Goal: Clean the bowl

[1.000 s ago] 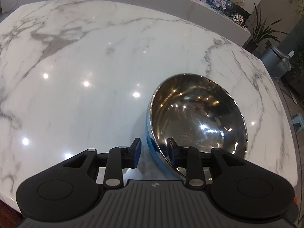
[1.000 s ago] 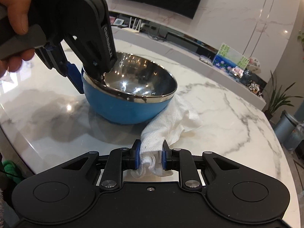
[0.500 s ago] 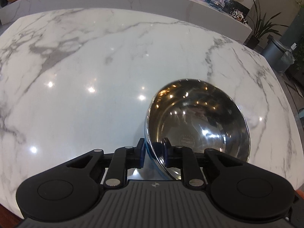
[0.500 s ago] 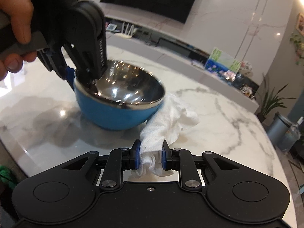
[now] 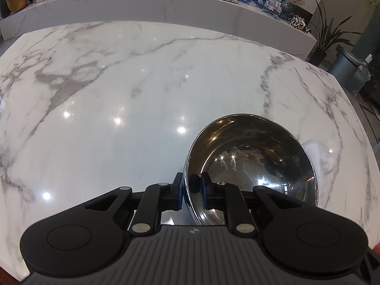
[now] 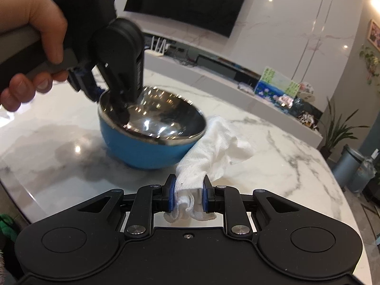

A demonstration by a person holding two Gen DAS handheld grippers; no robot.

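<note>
A bowl [image 5: 251, 163], steel inside and blue outside, is on the white marble table [image 5: 118, 83]. My left gripper [image 5: 192, 191] is shut on the bowl's near rim, one finger inside and one outside. In the right wrist view the bowl [image 6: 147, 142] is tilted, its far side raised, with the left gripper [image 6: 114, 99] clamped on its left rim. My right gripper [image 6: 188, 196] is shut on a white paper towel [image 6: 213, 147], which drapes forward beside the bowl's right side.
The table's rounded edge [image 6: 21, 204] runs close at the left. A low marble counter [image 5: 166, 7] with pictures and small items lies beyond the table. A plant [image 5: 327, 38] and a grey bin [image 5: 344, 64] stand on the floor at the right.
My left gripper closed on the bowl's rim and raised it so the bowl tilts. My right gripper kept hold of the towel and drew back and up a little.
</note>
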